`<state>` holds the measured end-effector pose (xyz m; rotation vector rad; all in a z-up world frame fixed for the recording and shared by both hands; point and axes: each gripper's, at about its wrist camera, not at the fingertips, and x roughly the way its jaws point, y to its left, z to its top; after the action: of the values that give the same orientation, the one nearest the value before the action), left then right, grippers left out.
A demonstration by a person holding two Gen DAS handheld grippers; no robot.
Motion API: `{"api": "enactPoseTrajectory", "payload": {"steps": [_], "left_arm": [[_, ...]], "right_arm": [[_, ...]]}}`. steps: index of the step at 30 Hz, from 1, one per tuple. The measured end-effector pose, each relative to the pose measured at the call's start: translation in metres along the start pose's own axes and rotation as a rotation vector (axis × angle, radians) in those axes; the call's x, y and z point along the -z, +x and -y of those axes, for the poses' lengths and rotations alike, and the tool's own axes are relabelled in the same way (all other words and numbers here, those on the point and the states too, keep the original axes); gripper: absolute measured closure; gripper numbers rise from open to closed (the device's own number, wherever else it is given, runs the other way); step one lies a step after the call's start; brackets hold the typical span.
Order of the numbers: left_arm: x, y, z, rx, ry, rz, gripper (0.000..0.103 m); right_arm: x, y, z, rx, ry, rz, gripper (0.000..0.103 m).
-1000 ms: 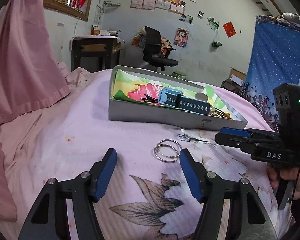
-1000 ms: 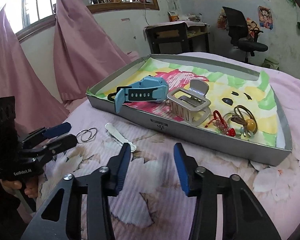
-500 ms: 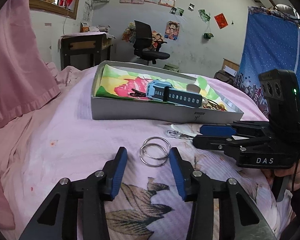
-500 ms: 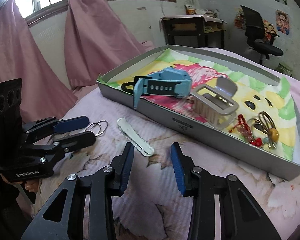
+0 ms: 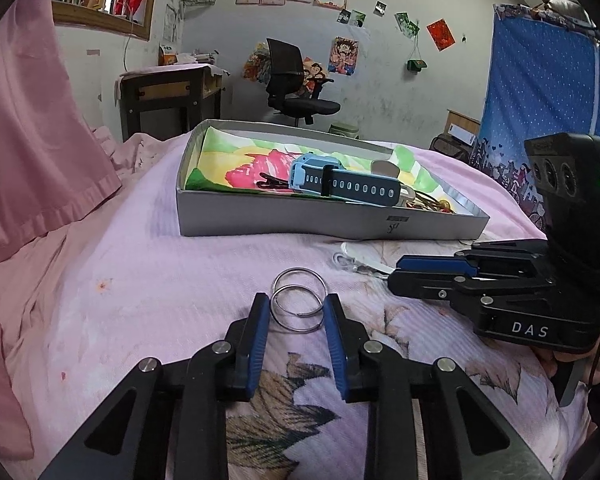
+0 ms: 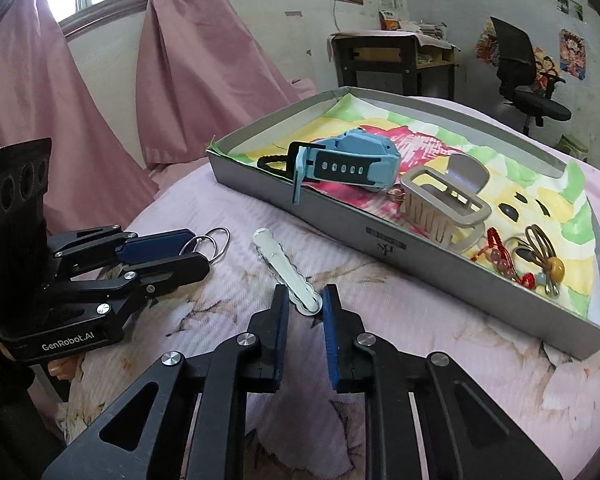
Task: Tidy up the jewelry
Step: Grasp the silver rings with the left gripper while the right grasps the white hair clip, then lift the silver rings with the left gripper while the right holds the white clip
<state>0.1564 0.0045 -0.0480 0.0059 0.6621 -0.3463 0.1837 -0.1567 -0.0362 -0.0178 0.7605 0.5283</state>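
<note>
**Both claws lining up on the last loose pieces**

Two pieces are lying on the pink flowered bedspread [image 5: 140, 280], just in front of the grey tray [image 5: 300, 222], and each claw is going for one.

The left claw [image 5: 294, 314] is sitting low over the pair of metal rings [image 5: 298, 298]. Its blue fingers are standing apart on either side of the nearer ring, close to it, but I can't tell whether they are touching it. The right claw [image 6: 305, 306] is doing the same at the near end of the white hair clip [image 6: 286, 270], its fingers parted with the clip's rounded tip lying between them.

Inside the tray, the blue watch [image 6: 346, 160], the beige claw clip [image 6: 444, 196] and the tangle of hair ties and red beads [image 6: 532, 256] are already lying on the bright lining.

So I'd say the pick-up step is in hand for both pieces. Next, each claw probably needs to press together gently: the rings and the clip are thin, lying flat on soft cloth, and may slip or snag the fabric. Then a lift over the tray's front wall.
</note>
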Motion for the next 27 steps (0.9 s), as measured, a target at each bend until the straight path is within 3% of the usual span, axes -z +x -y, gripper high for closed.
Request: {"api": "enactPoseTrajectory", "payload": {"steps": [3, 4, 17, 27], "left_arm": [[0.001, -0.002, 0.001, -0.009, 0.002, 0.007, 0.079], [0.001, -0.003, 0.002, -0.019, 0.003, 0.008, 0.098], [0.0, -0.001, -0.001, -0.009, -0.01, -0.002, 0.099], [0.005, -0.009, -0.003, 0.033, -0.033, 0.045, 0.099]], "right_arm": [[0.002, -0.004, 0.001, 0.021, 0.018, 0.009, 0.092], [0.003, -0.006, 0.001, 0.025, 0.025, 0.013, 0.092], [0.01, -0.015, 0.004, 0.048, 0.053, 0.032, 0.092], [0.009, -0.011, 0.006, 0.045, 0.058, 0.031, 0.092]]}}
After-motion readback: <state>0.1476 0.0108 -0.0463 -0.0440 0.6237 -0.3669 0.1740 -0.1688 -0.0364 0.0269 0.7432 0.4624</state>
